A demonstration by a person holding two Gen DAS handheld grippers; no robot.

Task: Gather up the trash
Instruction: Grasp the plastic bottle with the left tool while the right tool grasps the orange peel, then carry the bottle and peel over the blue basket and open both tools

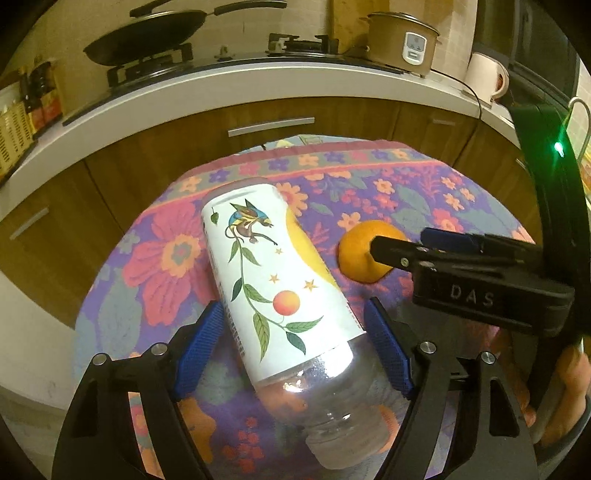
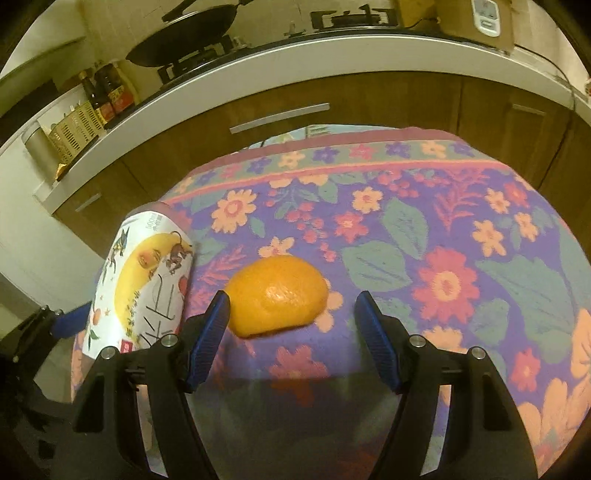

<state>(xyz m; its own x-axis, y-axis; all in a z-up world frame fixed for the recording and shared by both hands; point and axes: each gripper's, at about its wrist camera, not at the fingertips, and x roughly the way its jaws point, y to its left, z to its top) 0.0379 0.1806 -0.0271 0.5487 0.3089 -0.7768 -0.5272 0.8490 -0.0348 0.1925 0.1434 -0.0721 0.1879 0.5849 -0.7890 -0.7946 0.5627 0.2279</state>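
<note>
A plastic bottle (image 1: 273, 280) with a white illustrated label lies on its side on the flowered tablecloth (image 1: 166, 258), its clear end toward the camera. My left gripper (image 1: 295, 314) straddles it, blue pads close on both sides, with a slim gap on the right; it looks open. To the bottle's right sits an orange (image 2: 277, 295), whole fruit or peel I cannot tell. My right gripper (image 2: 292, 299) stands open just before it, its left fingertip (image 2: 221, 301) almost at the rind. In the left wrist view the right gripper (image 1: 399, 240) covers part of the orange (image 1: 356, 254).
The small round table's far edge (image 2: 332, 144) stands near brown cabinet doors (image 2: 369, 103) under a white counter. On the counter are a wok (image 1: 147, 33) on a gas stove, a rice cooker (image 1: 400, 40), a white kettle (image 1: 484, 75) and sauce bottles (image 2: 107, 92). A hand (image 1: 569, 398) holds the right gripper's handle.
</note>
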